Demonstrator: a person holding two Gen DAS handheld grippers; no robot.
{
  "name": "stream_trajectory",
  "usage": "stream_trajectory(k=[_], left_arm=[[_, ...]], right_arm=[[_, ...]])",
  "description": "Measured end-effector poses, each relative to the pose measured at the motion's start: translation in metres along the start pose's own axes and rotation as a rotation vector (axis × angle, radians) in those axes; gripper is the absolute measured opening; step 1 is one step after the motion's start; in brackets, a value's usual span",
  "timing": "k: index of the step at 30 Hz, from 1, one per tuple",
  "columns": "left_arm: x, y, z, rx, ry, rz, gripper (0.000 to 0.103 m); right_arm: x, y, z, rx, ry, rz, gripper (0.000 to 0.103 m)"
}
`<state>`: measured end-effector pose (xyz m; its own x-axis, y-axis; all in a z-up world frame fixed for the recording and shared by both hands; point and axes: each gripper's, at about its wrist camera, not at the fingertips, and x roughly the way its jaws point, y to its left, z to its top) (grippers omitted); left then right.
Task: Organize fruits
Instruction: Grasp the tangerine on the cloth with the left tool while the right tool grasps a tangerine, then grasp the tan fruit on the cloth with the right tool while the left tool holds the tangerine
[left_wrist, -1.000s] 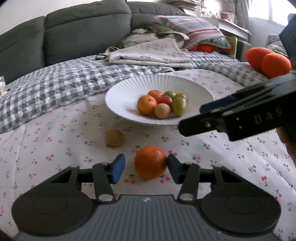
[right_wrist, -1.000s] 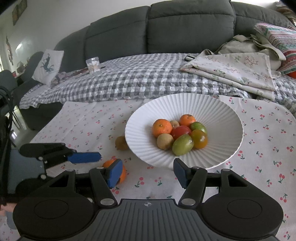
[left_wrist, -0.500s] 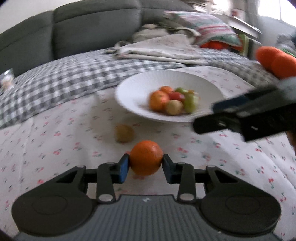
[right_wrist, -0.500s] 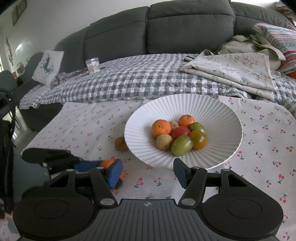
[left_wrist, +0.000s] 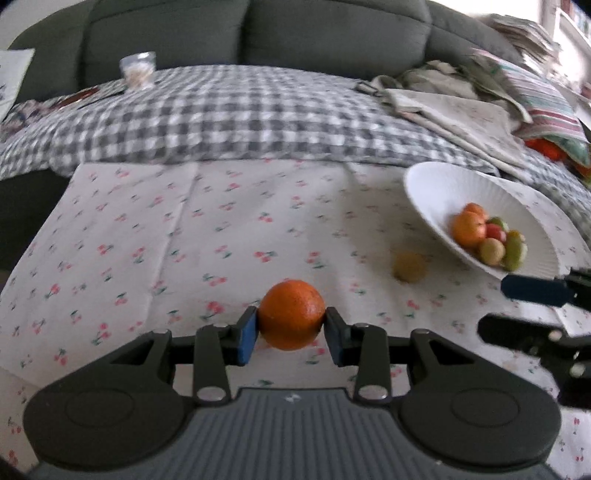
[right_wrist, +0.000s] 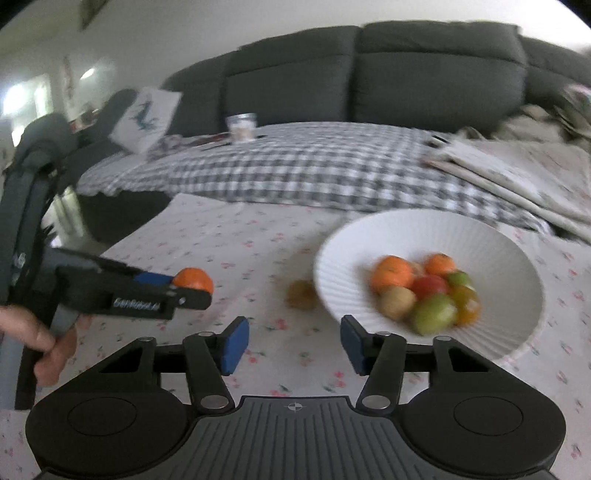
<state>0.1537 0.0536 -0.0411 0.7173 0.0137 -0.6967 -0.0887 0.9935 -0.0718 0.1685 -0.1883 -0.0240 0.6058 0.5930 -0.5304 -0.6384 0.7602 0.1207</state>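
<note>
My left gripper (left_wrist: 291, 334) is shut on an orange (left_wrist: 291, 314) and holds it above the cherry-print cloth. The same orange (right_wrist: 194, 279) shows in the right wrist view, held at the left. A white ribbed bowl (right_wrist: 491, 254) with several fruits stands on the right; it also shows in the left wrist view (left_wrist: 436, 188). A small brownish fruit (right_wrist: 301, 294) lies on the cloth just left of the bowl, also seen from the left wrist (left_wrist: 409, 266). My right gripper (right_wrist: 293, 345) is open and empty, in front of the bowl's near left rim.
A grey checked blanket (right_wrist: 314, 166) covers the sofa seat behind the cloth, with folded linens (right_wrist: 517, 173) at the right. A small jar (right_wrist: 242, 126) stands on the blanket. The cloth's left edge (left_wrist: 55, 206) drops off toward the floor.
My left gripper closed on the orange, lifted it and swung left, so the bowl now sits at its right. My right gripper shifted left and stays open.
</note>
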Motion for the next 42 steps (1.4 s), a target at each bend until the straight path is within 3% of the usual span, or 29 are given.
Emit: stream_trajectory(k=[7,11,13,15,19,21,24,28,34,38,42], left_arm=[[0.001,0.012,0.003,-0.052,0.002,-0.012,0.037],[0.002,0.018,0.006,-0.067,-0.006,-0.009,0.037],[0.004,0.021,0.007,-0.083,-0.001,-0.010,0.037],[0.006,0.024,0.008,-0.094,-0.001,-0.006,0.037],[0.008,0.029,0.010,-0.115,-0.006,-0.009,0.037],[0.008,0.033,0.012,-0.128,-0.015,-0.009,0.037],[0.008,0.037,0.015,-0.141,-0.027,-0.004,0.037],[0.006,0.044,0.019,-0.162,-0.043,-0.001,0.037],[0.003,0.057,0.019,-0.199,-0.053,0.008,0.037],[0.001,0.063,0.019,-0.216,-0.058,0.010,0.037],[0.000,0.064,0.020,-0.229,-0.062,0.007,0.037]], right_arm=[[0.035,0.024,0.002,-0.064,0.008,0.035,0.049],[0.053,0.027,-0.004,-0.074,0.029,-0.002,0.049],[0.059,0.027,-0.007,-0.069,0.016,-0.023,0.042],[0.063,0.031,-0.007,-0.073,-0.005,-0.044,0.042],[0.074,0.048,-0.005,-0.097,-0.027,-0.163,0.044],[0.078,0.063,-0.006,-0.179,-0.051,-0.252,0.046],[0.084,0.075,-0.005,-0.230,-0.059,-0.308,0.046],[0.101,0.069,-0.002,-0.124,-0.002,-0.386,0.051],[0.111,0.068,0.010,0.061,-0.028,-0.480,0.051],[0.118,0.063,0.010,0.118,-0.014,-0.491,0.022],[0.109,0.056,0.006,0.155,-0.031,-0.435,0.024]])
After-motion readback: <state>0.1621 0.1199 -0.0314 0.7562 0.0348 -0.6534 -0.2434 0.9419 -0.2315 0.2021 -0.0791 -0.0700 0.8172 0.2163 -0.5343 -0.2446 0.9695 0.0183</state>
